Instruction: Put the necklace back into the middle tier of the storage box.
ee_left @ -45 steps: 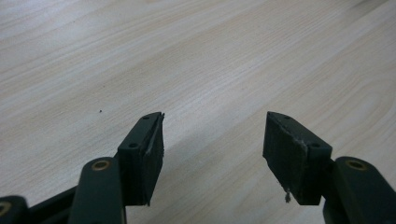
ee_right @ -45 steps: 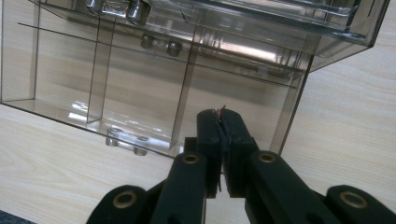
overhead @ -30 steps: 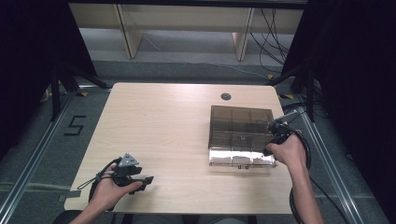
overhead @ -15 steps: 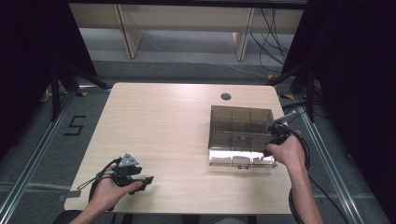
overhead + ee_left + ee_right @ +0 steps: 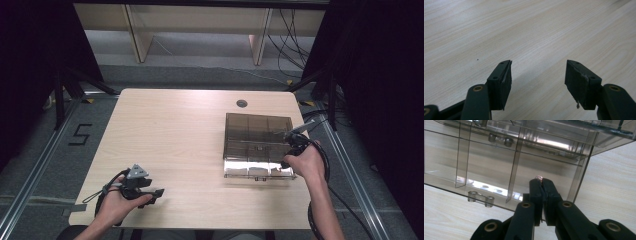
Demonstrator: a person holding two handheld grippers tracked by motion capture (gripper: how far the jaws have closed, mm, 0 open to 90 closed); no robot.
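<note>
Right gripper view is where the risk sits: the right gripper (image 5: 541,181) is pinched tight on something tiny and pinkish at its tips, too small to be identified, and it is held right at the near-right wall of the clear compartment box (image 5: 499,165). That little thing (image 5: 539,177) could easily be lost. It is gripped only at the very ends of the jaws, so a small twist or a knock against a thin divider would probably be enough to flick it out. If it is dropped, it could well end up in the wrong cell or roll off across the wood. The box looks light, too, so it might be shoved along the bench if the wall is bumped.

The left gripper (image 5: 156,192) is parked near the front-left corner of the bench (image 5: 170,130), jaws spread wide with nothing between them, so no help is being given with steadying the box.

As for the surface, a pale wood-grain top is seen, smooth and bare apart from the box at the right edge and a round cable grommet (image 5: 242,103) near the back edge. Around it the room is dark, with metal floor rails (image 5: 30,165), loose cables (image 5: 290,35) at the back and a "5" marked on the floor (image 5: 80,134).
</note>
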